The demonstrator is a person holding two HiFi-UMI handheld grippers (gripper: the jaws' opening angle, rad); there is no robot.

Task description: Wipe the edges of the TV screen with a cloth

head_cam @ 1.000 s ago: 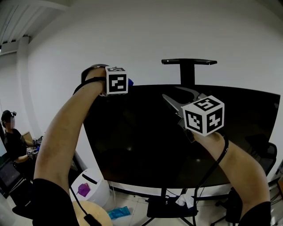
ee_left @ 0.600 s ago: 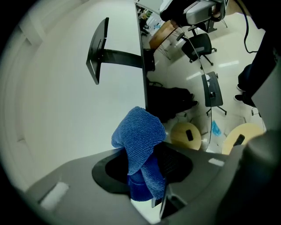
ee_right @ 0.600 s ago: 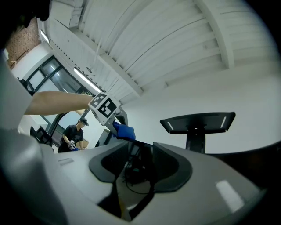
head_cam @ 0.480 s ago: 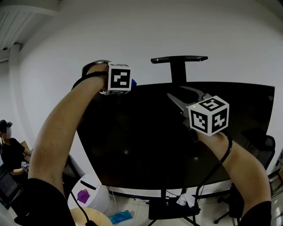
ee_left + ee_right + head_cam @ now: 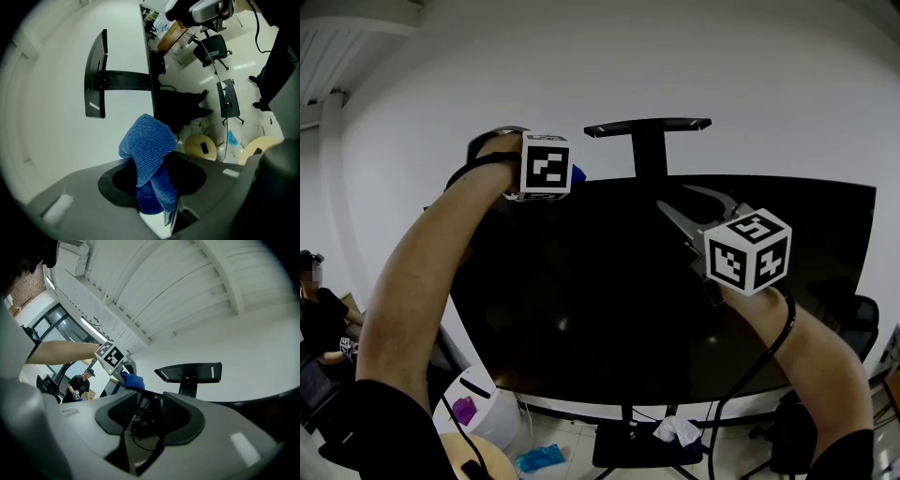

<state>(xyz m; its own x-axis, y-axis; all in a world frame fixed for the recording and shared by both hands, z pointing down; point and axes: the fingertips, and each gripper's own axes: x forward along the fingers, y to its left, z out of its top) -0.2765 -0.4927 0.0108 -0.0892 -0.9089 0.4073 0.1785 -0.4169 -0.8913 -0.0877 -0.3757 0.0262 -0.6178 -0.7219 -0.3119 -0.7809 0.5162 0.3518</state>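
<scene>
L gripper clamped on blue cloth, on TV top edge, approx. 11 o'clock. It has slid from the corner toward stand post at 12. Top-edge pass likely under way; other edges remain. R gripper: jaws look together, empty, at 1 o'clock.

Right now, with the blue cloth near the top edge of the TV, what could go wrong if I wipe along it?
1. The left tongs pinch only part of the blue cloth. The loose fold could slip out, and the hard tips might then scrape the top edge of the TV screen.
2. The right tongs hang bare in front of the screen, so a small drift could knock it.
</scene>
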